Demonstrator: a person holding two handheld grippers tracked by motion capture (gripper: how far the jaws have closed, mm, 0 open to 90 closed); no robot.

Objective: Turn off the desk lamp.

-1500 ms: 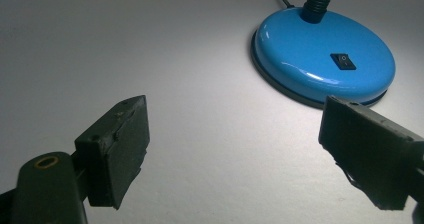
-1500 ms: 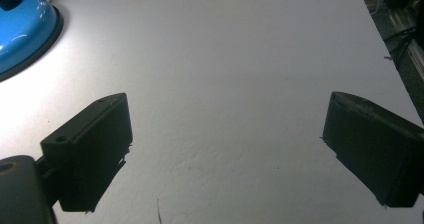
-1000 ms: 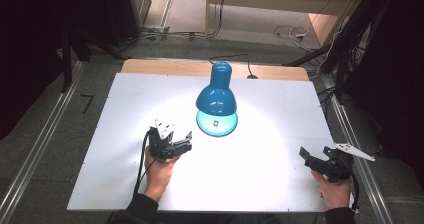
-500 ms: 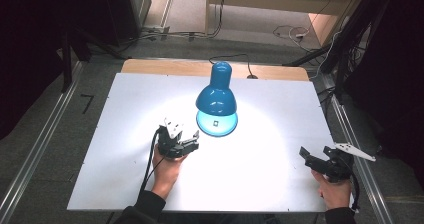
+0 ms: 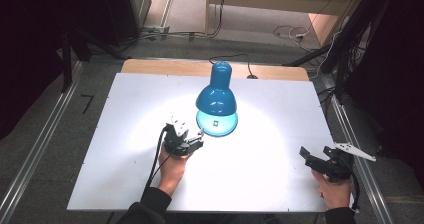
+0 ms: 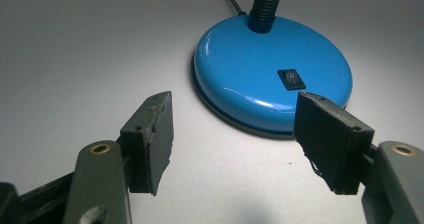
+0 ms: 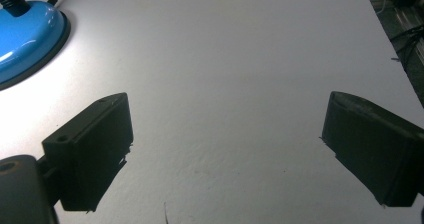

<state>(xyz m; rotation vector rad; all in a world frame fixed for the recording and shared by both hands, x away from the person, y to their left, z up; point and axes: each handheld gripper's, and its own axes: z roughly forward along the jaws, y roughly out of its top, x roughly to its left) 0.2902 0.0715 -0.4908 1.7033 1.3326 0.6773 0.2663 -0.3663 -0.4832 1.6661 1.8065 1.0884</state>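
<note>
A blue desk lamp (image 5: 216, 95) stands lit on the white table (image 5: 125, 114), its shade bent over its round blue base (image 6: 270, 74). A black rocker switch (image 6: 291, 79) sits on top of the base. My left gripper (image 5: 192, 136) is open just left of the base and points at it. In the left gripper view its jaws stand wide apart, with the base edge just beyond the right jaw. My right gripper (image 5: 306, 155) hangs open near the table's right front edge, with nothing between its jaws. The base (image 7: 25, 34) shows far off in the right gripper view.
The lamp's black cord (image 5: 235, 59) runs off the table's back edge. A wooden strip (image 5: 150, 66) borders the table's far side. Metal rails (image 5: 360, 154) run along both sides of the table, with cables on the floor behind.
My left gripper has moved right and forward toward the lamp base. The right gripper has stayed in place.
</note>
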